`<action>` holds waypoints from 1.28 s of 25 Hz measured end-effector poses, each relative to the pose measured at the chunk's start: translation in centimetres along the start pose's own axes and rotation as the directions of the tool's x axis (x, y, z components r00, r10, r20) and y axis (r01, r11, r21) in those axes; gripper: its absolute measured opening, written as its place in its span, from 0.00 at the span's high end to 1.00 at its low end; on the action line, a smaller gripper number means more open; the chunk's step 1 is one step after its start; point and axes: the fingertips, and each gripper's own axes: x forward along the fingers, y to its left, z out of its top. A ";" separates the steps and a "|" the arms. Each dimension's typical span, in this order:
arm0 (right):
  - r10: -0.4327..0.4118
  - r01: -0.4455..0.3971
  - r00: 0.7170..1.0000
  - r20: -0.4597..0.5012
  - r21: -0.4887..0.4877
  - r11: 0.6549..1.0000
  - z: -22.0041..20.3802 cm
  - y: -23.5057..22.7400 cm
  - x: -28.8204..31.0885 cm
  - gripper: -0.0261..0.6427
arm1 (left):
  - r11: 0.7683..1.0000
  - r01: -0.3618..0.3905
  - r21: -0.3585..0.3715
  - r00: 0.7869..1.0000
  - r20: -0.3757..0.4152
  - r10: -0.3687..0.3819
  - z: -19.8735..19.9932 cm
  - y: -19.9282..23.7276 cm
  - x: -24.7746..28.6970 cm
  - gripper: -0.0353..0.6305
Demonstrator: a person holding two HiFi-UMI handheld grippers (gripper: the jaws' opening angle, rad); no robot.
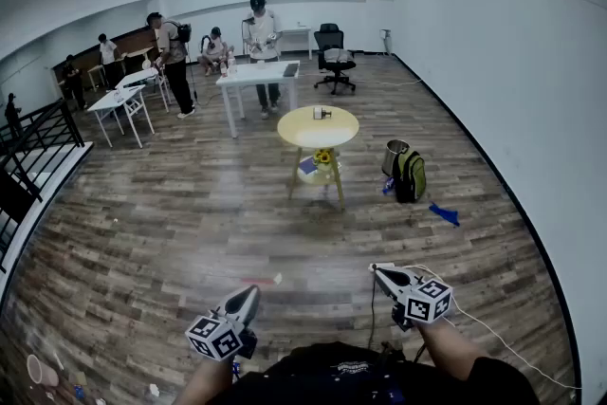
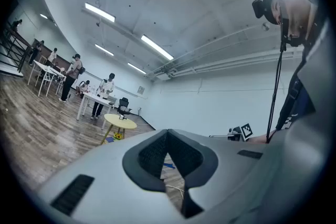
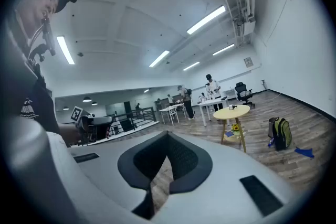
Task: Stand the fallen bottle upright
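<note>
1. Brown wood-plank floor point(image 1: 190, 232): spans the whole white-walled room.
2. White rectangular table point(image 1: 256, 73): far end, people standing around it.
3. Round yellow wooden table point(image 1: 303, 130): mid-room, well ahead of both grippers; yellow flowers point(image 1: 324, 156) on its lower shelf.
4. Black office chair point(image 1: 334, 60): right of the white table.
5. Green-and-black backpack point(image 1: 411, 177): on the floor, just right of the yellow table.
6. Left gripper point(image 1: 252, 291): low in the head view, jaws closed together, nothing between them.
7. Right gripper point(image 1: 377, 271): jaws likewise closed, empty.
8. Blue scrap point(image 1: 444, 213): on the floor near the backpack.
9. Small dark-and-pale item point(image 1: 321, 113): on the yellow tabletop; too small to confirm as the fallen bottle.
</note>
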 end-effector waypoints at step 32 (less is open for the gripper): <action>-0.029 0.027 0.999 0.031 0.058 0.998 -0.6 -0.2 -3.1 0.97 | 1.000 0.016 -0.007 1.000 -0.006 -0.016 -1.0 -2.7 -0.5 0.92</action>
